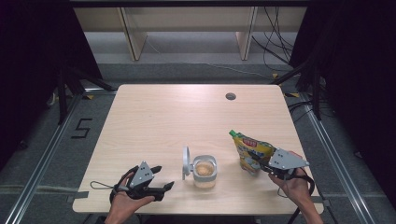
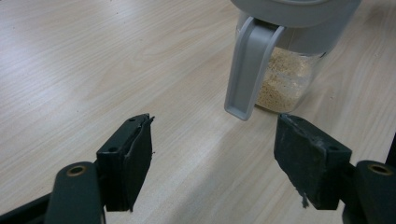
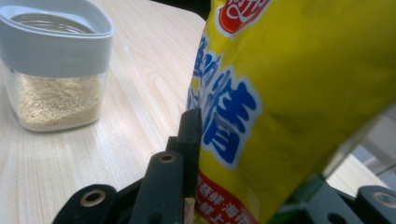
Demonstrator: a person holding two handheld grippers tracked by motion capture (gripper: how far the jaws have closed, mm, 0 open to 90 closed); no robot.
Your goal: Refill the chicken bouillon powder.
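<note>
Carrying step: right tongs point(image 1: 258, 162) clamped on yellow pouch point(image 1: 251, 150), left tongs point(image 1: 163, 179) spread, empty (jar point(image 1: 205, 171) just ahead); next, tipping spout over jar.

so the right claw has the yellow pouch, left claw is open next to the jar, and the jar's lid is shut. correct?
Not quite: the lid is open, standing flipped up at the jar's left side in the high view, with the granules showing through the mouth. The rest holds: the right claw grips the yellow pouch, and the left claw is open beside the jar.
</note>
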